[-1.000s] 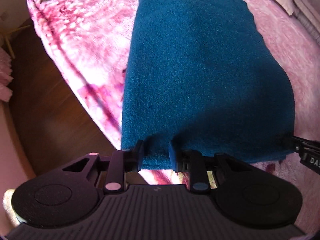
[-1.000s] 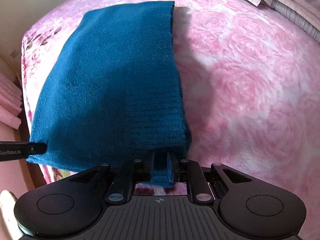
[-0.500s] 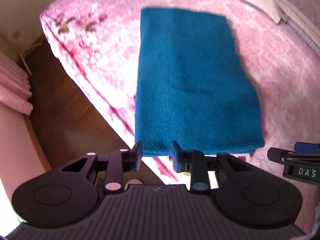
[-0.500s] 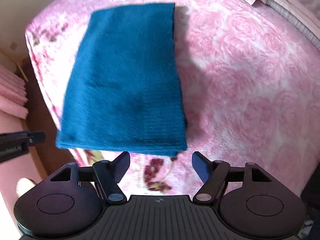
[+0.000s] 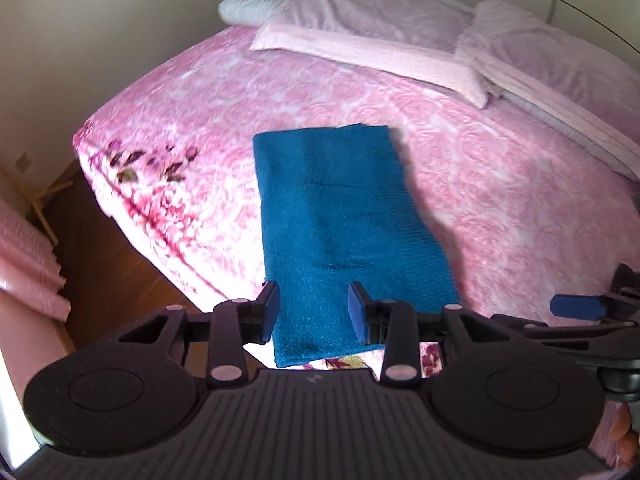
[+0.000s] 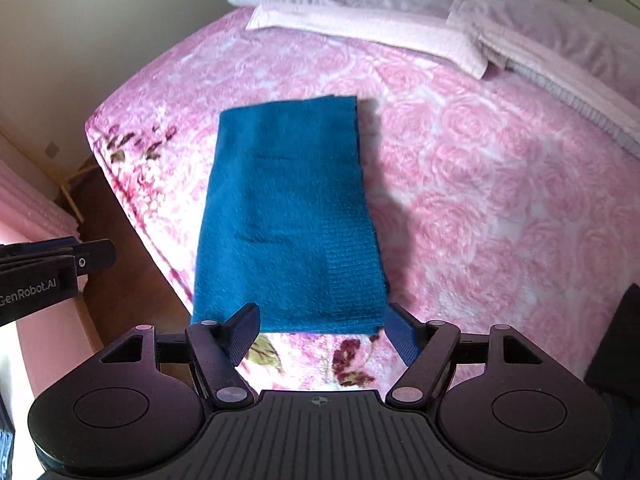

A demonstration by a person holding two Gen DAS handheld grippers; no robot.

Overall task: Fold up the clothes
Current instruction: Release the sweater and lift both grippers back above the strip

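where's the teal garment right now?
The folded teal garment lies flat on the pink bedspread, near the bed's left foot corner in both wrist views, well short of the pillows.

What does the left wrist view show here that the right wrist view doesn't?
Only the left wrist view: the left tongs from behind, jaws opening with nothing gripped, and the right tongs' blue-padded tip at its right edge.

Only the right wrist view: the right tongs from behind, spread wide and empty, and the left tongs' lettered side at its left edge.

Both: the folded teal cloth lying flat near the corner of the pink floral bedspread, pillows behind, wooden floor at left.
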